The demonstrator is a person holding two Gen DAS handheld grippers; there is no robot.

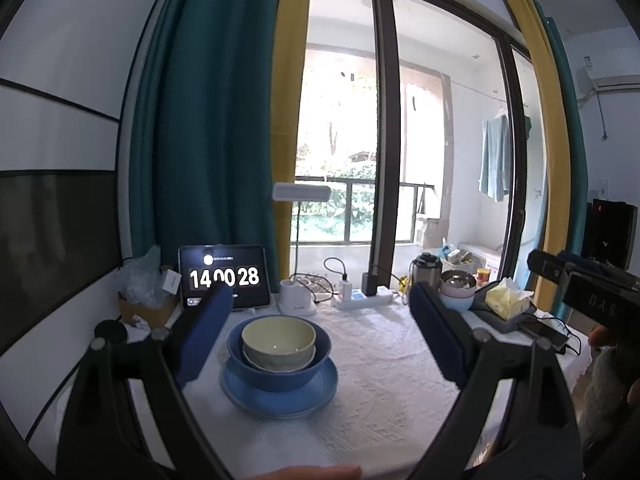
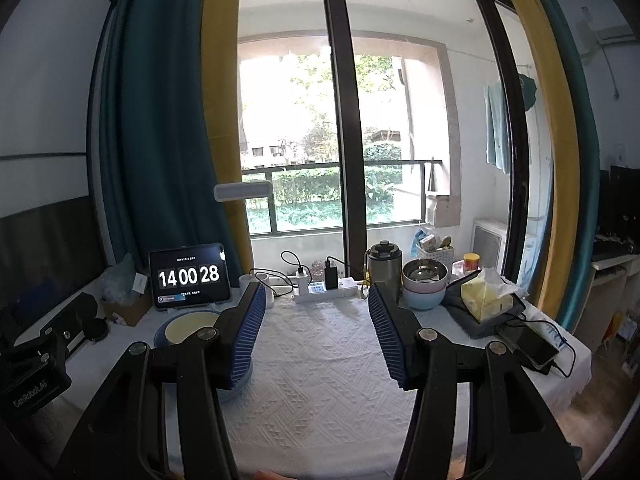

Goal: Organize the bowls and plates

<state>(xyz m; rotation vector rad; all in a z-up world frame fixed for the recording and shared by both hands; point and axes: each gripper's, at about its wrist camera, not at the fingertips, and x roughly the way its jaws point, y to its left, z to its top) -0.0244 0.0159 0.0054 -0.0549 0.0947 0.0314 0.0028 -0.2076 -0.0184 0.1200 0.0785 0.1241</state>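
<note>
A cream bowl (image 1: 279, 338) nests in a dark blue bowl (image 1: 280, 372), which stands on a blue plate (image 1: 280, 398) on the white tablecloth (image 1: 384, 380). My left gripper (image 1: 322, 300) hovers level above and before this stack, open, with nothing between its blue pads. In the right wrist view the same stack (image 2: 188, 326) shows at the left, partly hidden behind the left finger. My right gripper (image 2: 316, 300) is open and empty over bare cloth. At the back right, a steel bowl (image 2: 425, 272) rests in a pink and a light blue bowl (image 2: 424, 300).
Along the table's back edge stand a tablet clock (image 2: 189, 276), a lamp base (image 1: 295, 296), a power strip (image 2: 326, 288), a thermos (image 2: 384, 266), a tissue box (image 2: 486, 294) and a phone (image 2: 536, 346). The other gripper's body (image 1: 592, 292) and a hand are at the right.
</note>
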